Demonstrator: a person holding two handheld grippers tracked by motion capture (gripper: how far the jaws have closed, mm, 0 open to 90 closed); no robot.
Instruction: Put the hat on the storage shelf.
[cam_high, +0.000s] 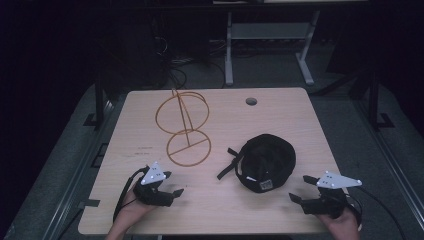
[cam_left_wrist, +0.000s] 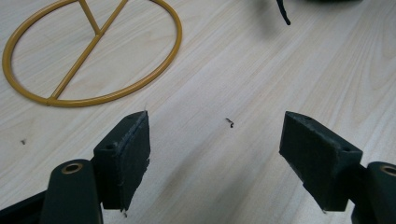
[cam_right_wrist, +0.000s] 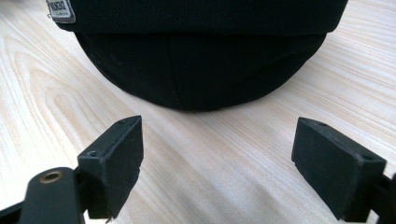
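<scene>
A black cap (cam_high: 265, 162) lies upside down on the right half of the wooden table (cam_high: 280, 115), its strap (cam_high: 229, 165) trailing to the left. A gold wire stand (cam_high: 182, 127) with a round base ring stands left of centre. My left gripper (cam_high: 172, 183) rests near the front edge, just below the stand's base, open and holding nothing. The left gripper view has the base ring (cam_left_wrist: 93, 49) ahead of the spread jaws (cam_left_wrist: 217, 149). My right gripper (cam_high: 300, 188) sits open to the right of the cap. The cap (cam_right_wrist: 205, 60) is close ahead of its jaws (cam_right_wrist: 217, 154), apart from them.
A round cable hole (cam_high: 251, 101) sits near the table's far edge. Behind the table stand a grey desk frame (cam_high: 229, 50) and loose cables on the floor (cam_high: 175, 65). Bare wood lies between the two grippers at the front.
</scene>
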